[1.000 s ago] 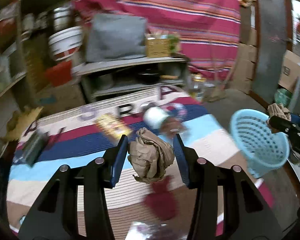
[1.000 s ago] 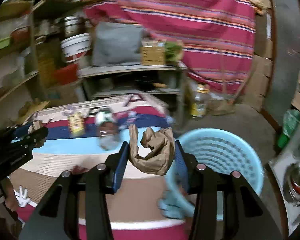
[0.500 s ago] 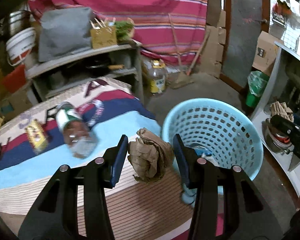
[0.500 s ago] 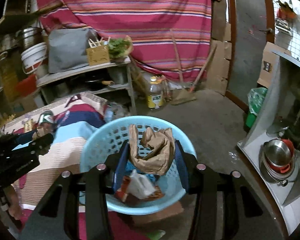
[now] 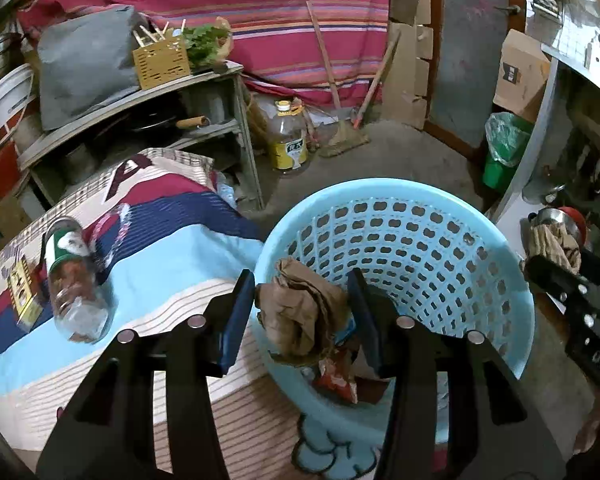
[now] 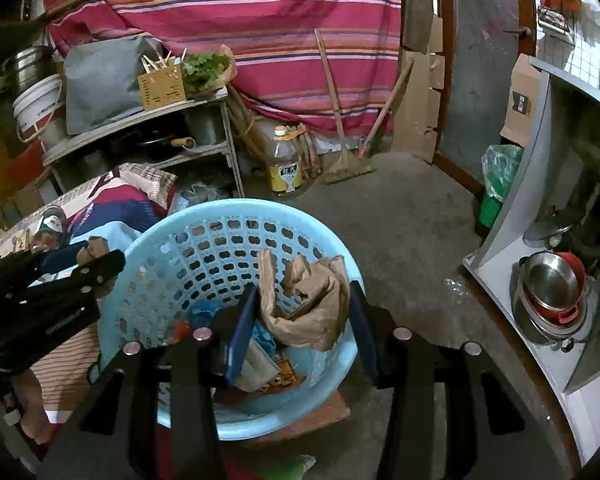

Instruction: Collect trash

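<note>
My left gripper (image 5: 300,316) is shut on a crumpled brown paper wad (image 5: 300,312) and holds it over the left rim of the light blue perforated basket (image 5: 420,236). My right gripper (image 6: 304,320) is shut on another crumpled brown paper piece (image 6: 312,304) above the same basket (image 6: 204,252). Wrappers and plastic scraps (image 6: 268,364) lie in the basket's bottom. A clear plastic bottle (image 5: 74,280) with a green and white label and a yellow packet (image 5: 22,292) lie on the striped cloth (image 5: 160,248).
A shelf unit (image 5: 140,120) with a grey bag, a yellow holder and pots stands behind. An oil jug (image 5: 288,140) and brooms (image 5: 340,120) stand by the striped curtain. A green bin (image 5: 500,148) and a counter with metal bowls (image 6: 552,292) are at the right.
Both grippers have swung right from the striped cloth to the basket, each still holding its paper. The basket now fills the middle of both views.
</note>
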The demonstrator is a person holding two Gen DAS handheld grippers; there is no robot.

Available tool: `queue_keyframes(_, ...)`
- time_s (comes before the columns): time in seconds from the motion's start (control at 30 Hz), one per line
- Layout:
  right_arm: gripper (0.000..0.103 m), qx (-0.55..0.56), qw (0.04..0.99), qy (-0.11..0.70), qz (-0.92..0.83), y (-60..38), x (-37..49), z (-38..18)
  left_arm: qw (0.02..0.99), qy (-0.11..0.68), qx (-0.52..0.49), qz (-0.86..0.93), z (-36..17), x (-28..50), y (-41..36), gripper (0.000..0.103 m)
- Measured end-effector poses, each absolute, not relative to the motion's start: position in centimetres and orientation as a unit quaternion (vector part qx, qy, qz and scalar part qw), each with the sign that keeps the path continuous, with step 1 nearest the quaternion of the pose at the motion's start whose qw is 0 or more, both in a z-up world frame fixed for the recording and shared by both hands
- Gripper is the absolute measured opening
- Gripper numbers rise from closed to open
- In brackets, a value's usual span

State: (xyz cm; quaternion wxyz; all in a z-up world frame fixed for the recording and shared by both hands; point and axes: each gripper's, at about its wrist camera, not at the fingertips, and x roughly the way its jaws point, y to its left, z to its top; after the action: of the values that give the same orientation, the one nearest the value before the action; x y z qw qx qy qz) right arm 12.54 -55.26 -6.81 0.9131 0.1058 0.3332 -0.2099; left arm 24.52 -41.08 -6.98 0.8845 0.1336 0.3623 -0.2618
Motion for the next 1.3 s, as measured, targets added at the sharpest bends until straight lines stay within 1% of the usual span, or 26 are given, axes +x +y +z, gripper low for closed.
queue_keyframes(0.13, 0.046, 0.11, 0.912, 0.336, -0.21, -55.6, 12.7, -7.0, 0.879, 0.369, 0.134, -0.271, -7.0, 25.0, -41.7, 0.055)
queue_keyframes(0.17, 0.046, 0.111, 0.911, 0.337, -0.21, -55.7, 12.7, -7.0, 0.88, 0.366, 0.136, -0.27, -7.0, 25.0, -41.7, 0.058)
queue_keyframes(0.2, 0.046, 0.112, 0.911, 0.337, -0.21, -55.7, 12.7, -7.0, 0.882, 0.362, 0.139, -0.268, -6.9, 24.9, -41.7, 0.068)
queue_keyframes(0.23, 0.046, 0.114, 0.91, 0.338, -0.211, -55.7, 12.8, -7.1, 0.884, 0.357, 0.141, -0.266, -6.8, 24.8, -41.6, 0.074)
queue_keyframes(0.37, 0.046, 0.114, 0.91, 0.339, -0.209, -55.6, 12.9, -7.1, 0.889, 0.348, 0.146, -0.261, -6.3, 24.7, -41.2, 0.077)
queue_keyframes(0.43, 0.046, 0.113, 0.91, 0.34, -0.208, -55.4, 13.1, -7.2, 0.893, 0.34, 0.152, -0.251, -6.0, 24.6, -40.7, 0.085)
queue_keyframes(0.47, 0.046, 0.112, 0.91, 0.34, -0.207, -55.3, 13.2, -7.3, 0.9, 0.329, 0.157, -0.24, -5.7, 24.5, -40.1, 0.088)
queue_keyframes(0.53, 0.046, 0.11, 0.911, 0.342, -0.204, -54.9, 13.6, -7.5, 0.91, 0.311, 0.156, -0.225, -5.1, 24.0, -38.6, 0.095)
queue_keyframes(0.63, 0.047, 0.107, 0.912, 0.343, -0.197, -54.0, 14.5, -7.5, 0.922, 0.293, 0.145, -0.209, -4.2, 23.5, -36.0, 0.097)
queue_keyframes(0.73, 0.051, 0.107, 0.915, 0.341, -0.189, -53.1, 15.5, -7.5, 0.933, 0.276, 0.138, -0.188, -3.3, 23.1, -33.3, 0.097)
queue_keyframes(0.83, 0.065, 0.1, 0.917, 0.337, -0.188, -52.1, 16.5, -7.3, 0.942, 0.26, 0.123, -0.172, -2.0, 22.3, -29.6, 0.097)
queue_keyframes(0.97, 0.073, 0.102, 0.921, 0.322, -0.193, -51.2, 16.1, -6.2, 0.954, 0.24, 0.105, -0.147, -0.1, 20.9, -24.5, 0.098)
queue_keyframes(1.0, 0.076, 0.105, 0.925, 0.314, -0.187, -50.8, 15.7, -5.8, 0.956, 0.239, 0.1, -0.139, 0.4, 20.5, -23.1, 0.098)
queue_keyframes(1.03, 0.08, 0.107, 0.927, 0.308, -0.183, -50.5, 15.3, -5.4, 0.959, 0.236, 0.092, -0.129, 1.0, 20.1, -21.2, 0.098)
queue_keyframes(1.07, 0.082, 0.105, 0.932, 0.298, -0.179, -49.9, 14.6, -4.9, 0.961, 0.232, 0.089, -0.124, 1.4, 19.7, -19.9, 0.098)
queue_keyframes(1.13, 0.084, 0.088, 0.941, 0.282, -0.168, -48.4, 13.3, -3.7, 0.966, 0.218, 0.09, -0.104, 2.3, 18.6, -16.9, 0.098)
queue_keyframes(1.17, 0.09, 0.074, 0.946, 0.272, -0.162, -47.4, 12.5, -2.9, 0.97, 0.207, 0.093, -0.086, 2.9, 17.8, -14.8, 0.098)
queue_keyframes(1.3, 0.096, 0.033, 0.963, 0.227, -0.143, -43.6, 8.9, 0.0, 0.977, 0.188, 0.087, -0.046, 3.9, 15.1, -8.9, 0.098)
